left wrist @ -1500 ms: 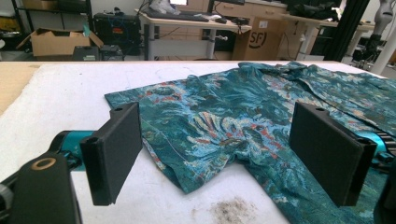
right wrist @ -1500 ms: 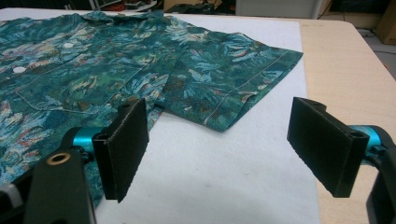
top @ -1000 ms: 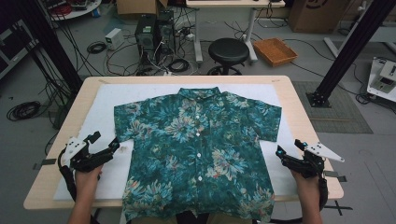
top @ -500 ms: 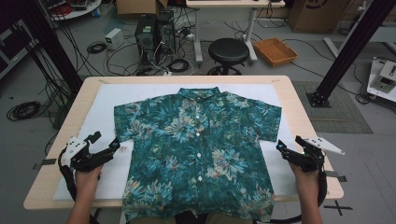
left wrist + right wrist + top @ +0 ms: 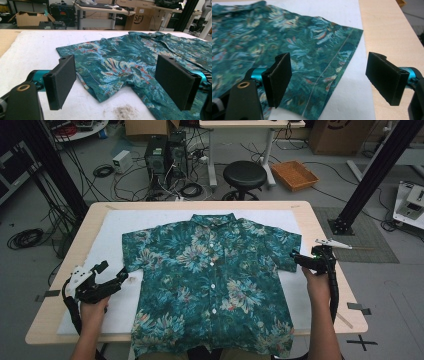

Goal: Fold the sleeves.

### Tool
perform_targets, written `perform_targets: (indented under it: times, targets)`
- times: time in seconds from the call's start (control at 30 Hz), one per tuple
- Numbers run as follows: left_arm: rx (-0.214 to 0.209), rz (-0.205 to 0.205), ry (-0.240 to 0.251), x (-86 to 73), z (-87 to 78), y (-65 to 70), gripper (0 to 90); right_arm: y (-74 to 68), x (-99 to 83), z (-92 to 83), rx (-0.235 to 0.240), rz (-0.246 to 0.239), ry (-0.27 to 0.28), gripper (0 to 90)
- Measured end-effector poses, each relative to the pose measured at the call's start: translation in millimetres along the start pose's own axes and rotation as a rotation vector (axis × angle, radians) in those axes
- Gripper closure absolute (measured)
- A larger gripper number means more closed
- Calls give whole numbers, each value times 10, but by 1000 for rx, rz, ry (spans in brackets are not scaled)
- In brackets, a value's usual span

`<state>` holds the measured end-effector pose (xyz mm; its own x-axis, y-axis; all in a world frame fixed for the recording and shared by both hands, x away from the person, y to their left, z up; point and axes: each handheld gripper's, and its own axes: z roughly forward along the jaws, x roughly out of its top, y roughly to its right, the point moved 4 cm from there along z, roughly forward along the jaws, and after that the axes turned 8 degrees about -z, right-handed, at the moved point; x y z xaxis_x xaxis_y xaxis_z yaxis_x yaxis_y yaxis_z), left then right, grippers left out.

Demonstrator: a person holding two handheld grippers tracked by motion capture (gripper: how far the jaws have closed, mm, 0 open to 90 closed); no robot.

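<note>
A teal floral short-sleeved shirt [image 5: 210, 280] lies flat and buttoned on a white mat [image 5: 115, 225], collar at the far side. My left gripper [image 5: 121, 276] is open beside the shirt's left sleeve. In the left gripper view the sleeve [image 5: 117, 67] lies on the mat between and beyond the wide-apart jaws of the left gripper [image 5: 122, 85]. My right gripper [image 5: 295, 257] is open at the edge of the right sleeve. In the right gripper view the sleeve's hem [image 5: 332, 72] runs between the jaws of the right gripper [image 5: 332, 80]. Neither gripper holds anything.
The mat covers most of a wooden table [image 5: 330, 285]. A dark smudge [image 5: 123, 111] marks the mat near the left sleeve. Beyond the table are a black stool [image 5: 244, 175], computer towers [image 5: 165, 155], an orange basket [image 5: 294, 174] and floor cables. A black frame post [image 5: 372, 175] stands at right.
My right gripper has moved away from the person, up to the right sleeve's edge. The left gripper has hardly moved. The shirt lies as before.
</note>
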<state>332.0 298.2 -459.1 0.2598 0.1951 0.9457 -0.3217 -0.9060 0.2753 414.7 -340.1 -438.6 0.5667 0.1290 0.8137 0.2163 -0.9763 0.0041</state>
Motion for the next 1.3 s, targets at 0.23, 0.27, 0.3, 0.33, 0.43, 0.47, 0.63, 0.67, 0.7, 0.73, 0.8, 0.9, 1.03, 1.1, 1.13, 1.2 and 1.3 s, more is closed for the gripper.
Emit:
perform_targets:
  times: [0.23,0.27,0.3,0.33,0.43,0.47,0.63,0.67,0.7,0.73,0.8,0.9,1.03,1.1,1.13,1.2,1.3]
  targets:
    - [14,12,-13,-2,11,6,177,32,-75,251,-66,22,-115,307]
    - [15,10,-13,-3,11,9,177,36,-78,267,-70,27,-119,308]
    - [15,10,-13,-3,11,9,177,36,-78,267,-70,27,-119,308]
    - [17,11,-12,-3,12,9,177,48,-75,297,-76,25,-127,321]
    - [17,11,-13,-3,12,8,177,58,-57,336,-78,17,-146,353]
    - [17,11,-13,-3,12,8,177,58,-51,353,-77,16,-154,355]
    - [15,13,-14,-4,14,10,177,-6,-57,468,-72,-40,-206,453]
    - [15,15,-15,-5,14,12,177,-26,-65,487,-74,-50,-209,466]
    - [15,17,-16,-5,14,15,177,-39,-61,489,-77,-56,-202,509]
    - [14,23,-16,-5,14,14,177,-57,-58,491,-66,-53,-201,546]
    - [13,24,-16,-5,13,18,177,-73,-51,493,-50,-77,-198,630]
    - [14,25,-16,-6,13,18,177,-98,-47,491,-34,-73,-201,720]
    - [12,25,-15,-6,11,18,177,-57,-44,489,-1,-29,-193,876]
    - [12,24,-14,-5,12,17,177,-62,-33,488,-9,-44,-195,885]
    - [10,23,-17,-5,14,15,177,-75,-18,482,-15,-53,-190,887]
    - [11,22,-18,-5,14,15,177,-113,46,457,-14,-67,-152,887]
    - [10,21,-24,-6,21,17,177,-235,196,415,-17,-133,-120,887]
